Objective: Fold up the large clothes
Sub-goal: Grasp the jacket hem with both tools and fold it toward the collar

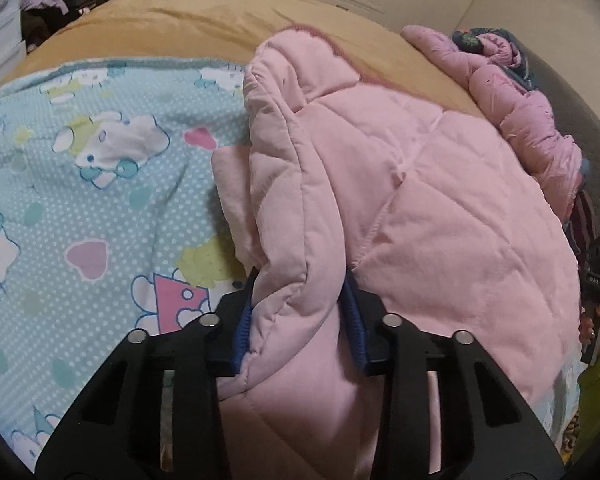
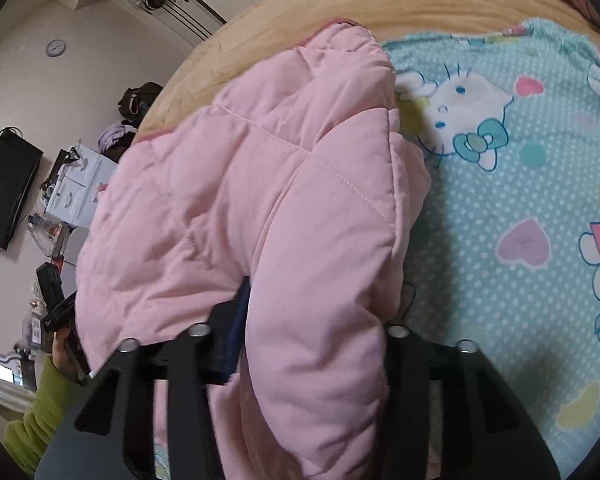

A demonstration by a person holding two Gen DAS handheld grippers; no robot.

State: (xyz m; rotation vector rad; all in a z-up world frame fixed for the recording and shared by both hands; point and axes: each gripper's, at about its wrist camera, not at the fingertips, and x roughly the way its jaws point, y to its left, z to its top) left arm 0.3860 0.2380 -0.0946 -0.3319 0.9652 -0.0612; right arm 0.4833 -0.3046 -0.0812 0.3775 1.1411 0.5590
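A pink quilted jacket (image 1: 400, 184) lies bunched on a turquoise cartoon-cat blanket (image 1: 80, 200). In the left wrist view, my left gripper (image 1: 300, 312) is shut on a thick fold of its near edge, with a blue pad (image 1: 244, 320) pressing on each side. In the right wrist view the same jacket (image 2: 228, 184) fills the middle. My right gripper (image 2: 316, 320) is shut on another puffy fold; its left blue pad (image 2: 236, 320) shows against the fabric and the right pad is hidden behind the cloth.
The blanket covers a tan bedspread (image 1: 180, 20). A second, purplish puffer garment (image 1: 520, 120) and a dark floral cloth (image 1: 484, 44) lie at the bed's far right. A green sleeve (image 2: 32, 420) shows at the left. A wall TV (image 2: 4, 188) and cluttered shelves stand beyond.
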